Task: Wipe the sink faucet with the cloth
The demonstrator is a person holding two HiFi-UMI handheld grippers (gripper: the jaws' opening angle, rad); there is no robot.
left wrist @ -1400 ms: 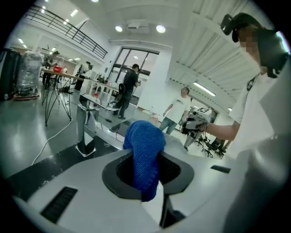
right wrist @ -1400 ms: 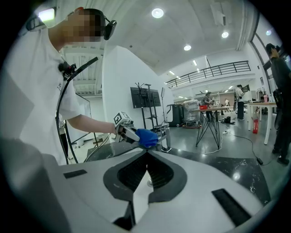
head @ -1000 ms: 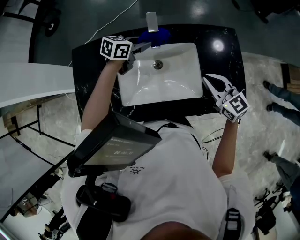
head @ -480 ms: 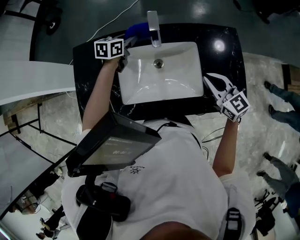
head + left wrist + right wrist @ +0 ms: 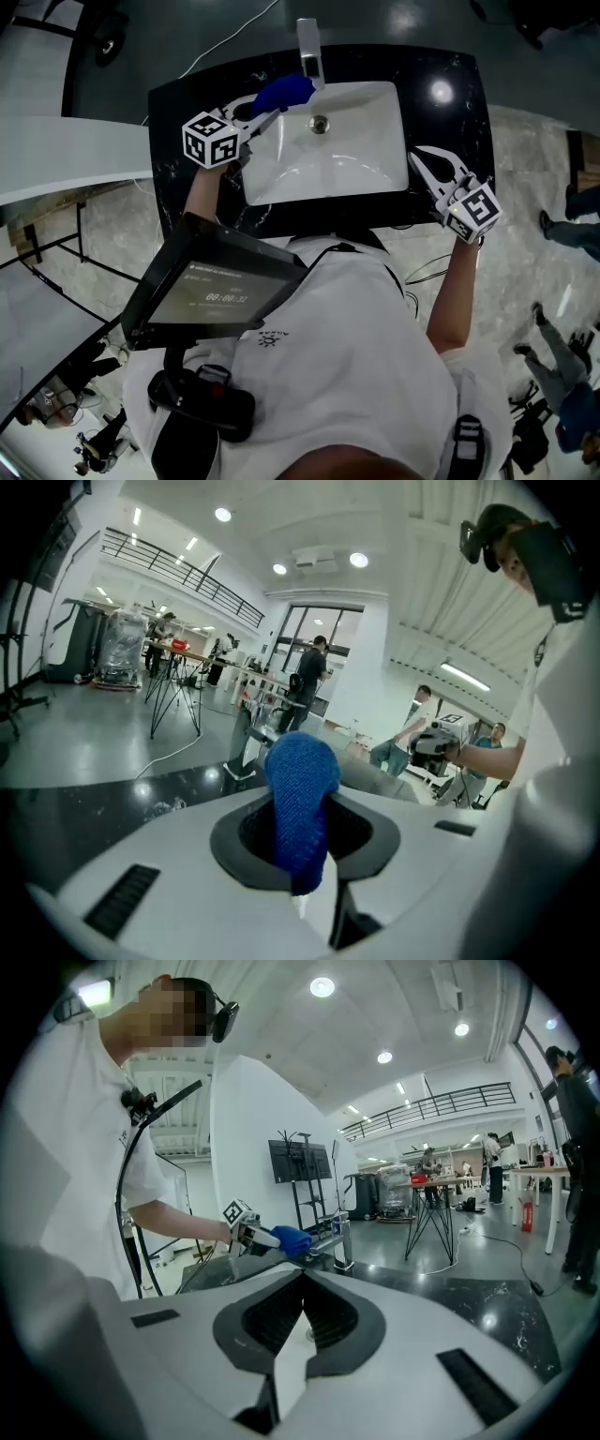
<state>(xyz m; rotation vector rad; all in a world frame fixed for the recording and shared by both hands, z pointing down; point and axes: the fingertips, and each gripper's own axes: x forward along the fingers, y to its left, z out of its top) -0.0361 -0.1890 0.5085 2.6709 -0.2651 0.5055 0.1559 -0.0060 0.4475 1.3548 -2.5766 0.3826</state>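
Swung back beside the faucet (image 5: 308, 49), the left tongs (image 5: 266, 105) clamp the blue cloth (image 5: 286, 91); the right tongs (image 5: 424, 161) hover closed and empty over the black worktop (image 5: 459, 122).

I see a black counter (image 5: 455, 122). A white sink (image 5: 328, 164) sits in it. A faucet (image 5: 308, 52) stands at its back.

The screen (image 5: 214, 295) at the chest shows a timer, seemingly 00:00:31; the line above is too small. The shirt print (image 5: 272, 339) cannot be read.
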